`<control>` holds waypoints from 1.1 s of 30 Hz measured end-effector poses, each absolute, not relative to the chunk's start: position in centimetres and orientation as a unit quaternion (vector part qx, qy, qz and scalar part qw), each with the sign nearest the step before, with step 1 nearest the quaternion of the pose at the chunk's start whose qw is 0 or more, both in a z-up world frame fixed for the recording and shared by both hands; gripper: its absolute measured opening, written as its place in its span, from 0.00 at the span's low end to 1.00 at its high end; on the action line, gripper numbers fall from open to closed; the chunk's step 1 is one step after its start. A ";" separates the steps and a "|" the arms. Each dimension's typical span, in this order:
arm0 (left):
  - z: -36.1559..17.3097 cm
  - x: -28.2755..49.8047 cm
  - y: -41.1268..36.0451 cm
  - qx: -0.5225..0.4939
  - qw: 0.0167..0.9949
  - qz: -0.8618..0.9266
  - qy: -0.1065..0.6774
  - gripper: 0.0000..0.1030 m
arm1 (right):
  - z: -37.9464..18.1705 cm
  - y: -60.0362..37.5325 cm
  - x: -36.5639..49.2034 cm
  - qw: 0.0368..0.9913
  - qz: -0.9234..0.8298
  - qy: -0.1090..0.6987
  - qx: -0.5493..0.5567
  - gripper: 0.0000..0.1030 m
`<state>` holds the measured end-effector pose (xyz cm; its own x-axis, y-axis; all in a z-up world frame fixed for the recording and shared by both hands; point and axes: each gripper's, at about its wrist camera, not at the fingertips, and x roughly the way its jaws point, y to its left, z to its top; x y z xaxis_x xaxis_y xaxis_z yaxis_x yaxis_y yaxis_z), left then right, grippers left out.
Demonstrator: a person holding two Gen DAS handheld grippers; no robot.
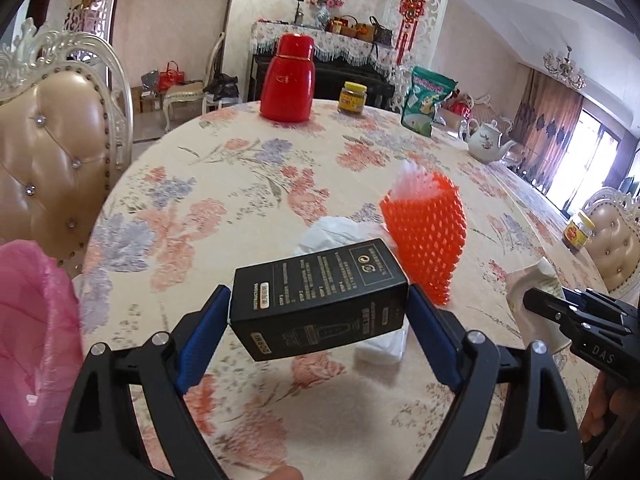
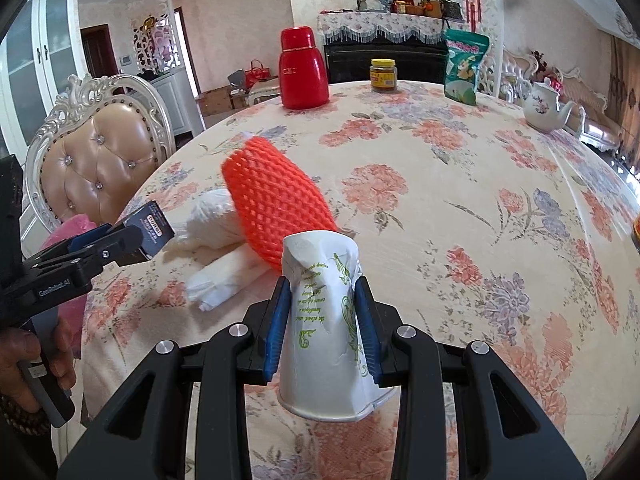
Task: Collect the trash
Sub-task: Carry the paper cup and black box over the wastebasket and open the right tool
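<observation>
Two items held: left gripper (image 1: 318,312) clamps black box (image 1: 320,298), lower centre; right gripper (image 2: 322,318) pinches crushed paper cup (image 2: 326,320). Keep both squeezed until over pink bag (image 1: 36,340), lower left.

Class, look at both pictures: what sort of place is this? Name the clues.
Most likely a home dining room: a round table under a floral cloth, an ornate padded chair, and a teapot.

The black box (image 1: 320,296) hides part of the white tissue (image 1: 380,344); its small print is unreadable.
</observation>
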<state>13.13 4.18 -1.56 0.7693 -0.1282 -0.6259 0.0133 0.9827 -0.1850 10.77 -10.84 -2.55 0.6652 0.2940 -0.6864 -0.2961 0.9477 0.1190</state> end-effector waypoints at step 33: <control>2.8 3.3 18.9 -0.124 0.951 0.079 0.271 0.82 | 1.8 0.9 9.7 0.900 0.258 0.349 -0.038 0.32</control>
<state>3.33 18.91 2.75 0.8410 0.0830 -0.5347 -0.2173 0.9568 -0.1932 9.75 0.86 1.82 0.6228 0.4383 -0.6480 -0.4913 0.8638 0.1120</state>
